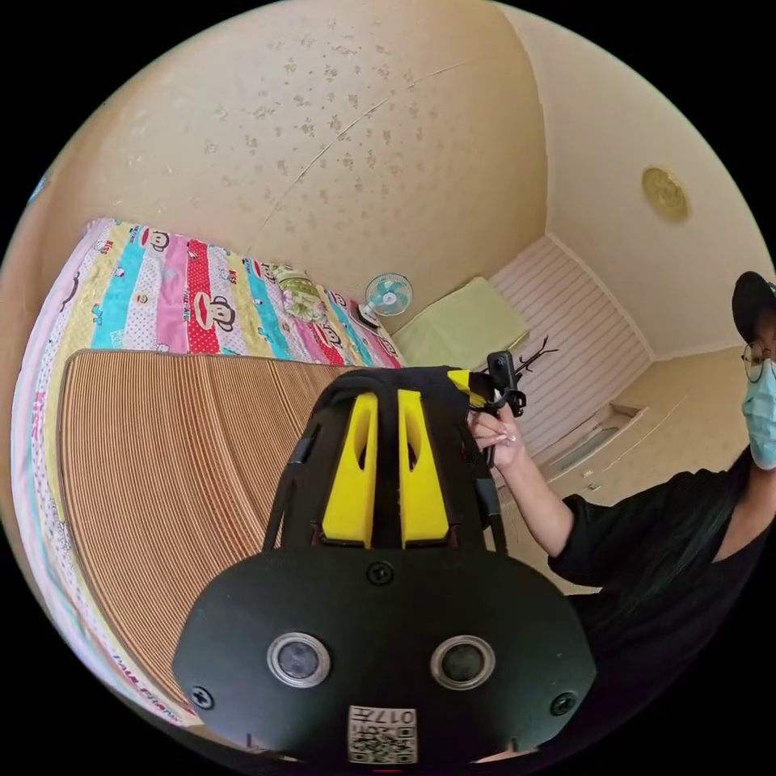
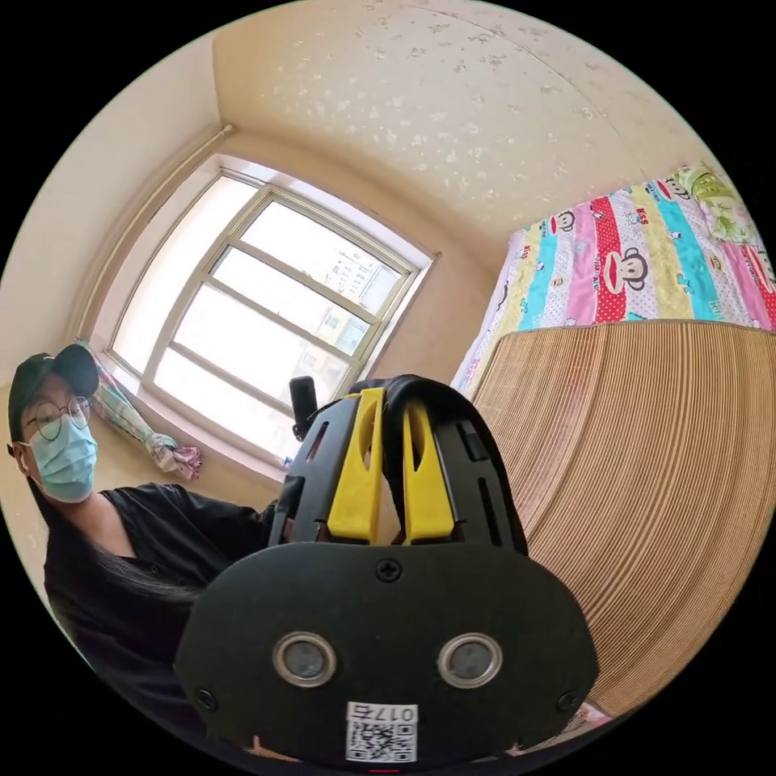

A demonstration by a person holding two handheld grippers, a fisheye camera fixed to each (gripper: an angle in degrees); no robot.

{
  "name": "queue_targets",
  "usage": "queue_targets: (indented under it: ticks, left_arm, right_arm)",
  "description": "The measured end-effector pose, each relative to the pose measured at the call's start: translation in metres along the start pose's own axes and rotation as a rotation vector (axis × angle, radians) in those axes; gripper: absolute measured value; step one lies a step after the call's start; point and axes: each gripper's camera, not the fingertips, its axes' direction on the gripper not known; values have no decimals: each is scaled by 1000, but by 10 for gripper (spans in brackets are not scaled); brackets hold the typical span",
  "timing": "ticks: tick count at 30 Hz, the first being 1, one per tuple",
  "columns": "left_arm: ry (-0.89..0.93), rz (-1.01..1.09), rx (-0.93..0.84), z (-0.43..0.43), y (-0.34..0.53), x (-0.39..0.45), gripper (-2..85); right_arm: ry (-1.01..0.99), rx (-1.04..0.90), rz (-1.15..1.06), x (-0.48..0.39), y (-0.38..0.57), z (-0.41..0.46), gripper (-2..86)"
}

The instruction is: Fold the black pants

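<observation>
Held up above the striped mat (image 1: 178, 453) on the bed, the left claw (image 1: 386, 396) and right claw (image 2: 394, 408) each clamp black pants (image 1: 404, 380) fabric between their yellow jaws.

Speckled beige wall (image 1: 323, 121), bright window (image 2: 267, 323), striped bedsheet (image 1: 186, 299), woven mat (image 2: 647, 485), small fan (image 1: 388, 295)

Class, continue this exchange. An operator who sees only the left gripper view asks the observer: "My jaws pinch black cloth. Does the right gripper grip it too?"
Observer: Yes. In the right gripper view, the right gripper has both jaws pressed on the black pants.
Operator: What is behind it?
Observer: A large window, bright with daylight.
Operator: Anything on the sill?
Observer: A patterned cloth bundle rests along it.
</observation>
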Motion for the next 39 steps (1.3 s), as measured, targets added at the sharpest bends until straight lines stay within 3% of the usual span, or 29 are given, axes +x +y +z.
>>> queue_targets:
  ticks: [3, 6, 8, 11, 14, 18, 22, 25, 33, 39]
  left_arm:
    - [-67, -25, -100, 40, 39, -25, 51]
    - [-132, -155, -304, 103, 123, -59, 60]
    - [-217, -275, -542, 153, 201, -84, 82]
    - [-273, -418, -695, 175, 271, -108, 120]
    - [-171, -590, -586, 161, 288, -133, 123]
    - [-133, -645, -457, 149, 274, -151, 115]
    - [-149, -618, -351, 129, 268, -147, 103]
    - [-146, -663, -315, 106, 290, -146, 102]
    - [-187, -889, -140, 22, 386, -157, 87]
    - [-356, -946, 16, -26, 428, -152, 84]
  right_arm:
    - [193, -128, 48, 33, 44, 44, 11]
    - [357, -327, 180, 97, 137, 97, 25]
    - [426, -460, 397, 156, 223, 121, 55]
    - [453, -450, 600, 197, 282, 109, 93]
    - [366, -259, 654, 221, 274, 79, 124]
    - [405, -202, 580, 260, 224, 91, 142]
    - [233, -401, 526, 324, 184, 189, 119]
    - [346, -580, 428, 314, 165, 263, 97]
    - [239, -648, 346, 257, 163, 436, 75]
    - [117, -651, 317, 203, 167, 571, 89]
